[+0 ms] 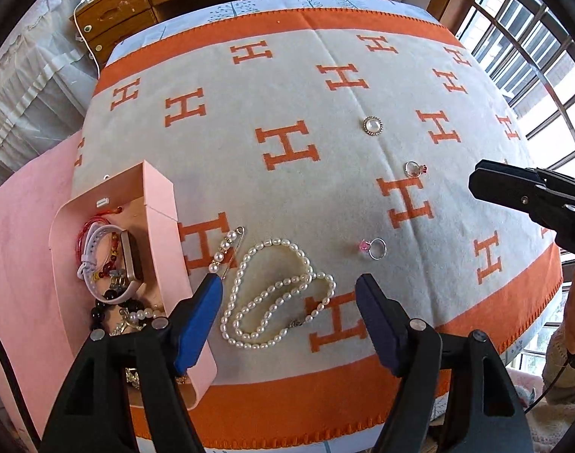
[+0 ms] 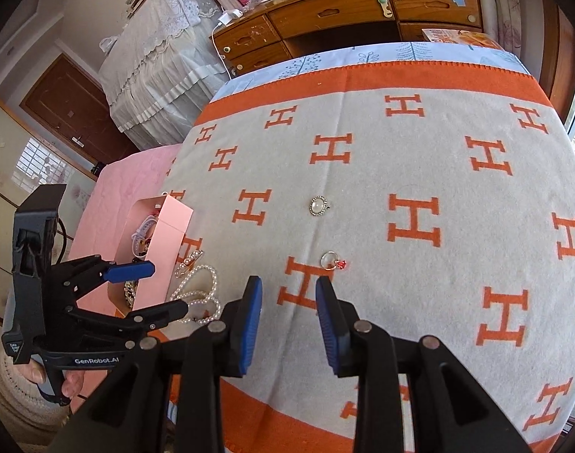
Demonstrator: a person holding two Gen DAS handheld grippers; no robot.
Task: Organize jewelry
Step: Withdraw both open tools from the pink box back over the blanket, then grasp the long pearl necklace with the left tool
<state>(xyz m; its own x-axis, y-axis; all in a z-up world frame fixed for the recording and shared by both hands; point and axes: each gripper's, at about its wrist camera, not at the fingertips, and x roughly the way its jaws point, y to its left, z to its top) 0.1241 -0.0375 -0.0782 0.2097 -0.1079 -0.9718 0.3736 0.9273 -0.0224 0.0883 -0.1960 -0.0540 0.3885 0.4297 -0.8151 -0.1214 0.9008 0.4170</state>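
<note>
The pearl necklace [image 1: 276, 294] lies limp between the left gripper's [image 1: 287, 324] wide-open, empty fingers, beside the box [image 1: 163, 234]. Light, slippery beads; pinch a bunched loop. Right gripper [image 2: 287, 324] part open, empty, ring [image 2: 331, 260] just ahead.

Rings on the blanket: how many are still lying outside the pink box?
3. A pearl-topped ring lies farthest away, a ring with a red stone in the middle, and a ring with a pink stone nearest, beside the pearl necklace. More may hide inside the pink box.
</note>
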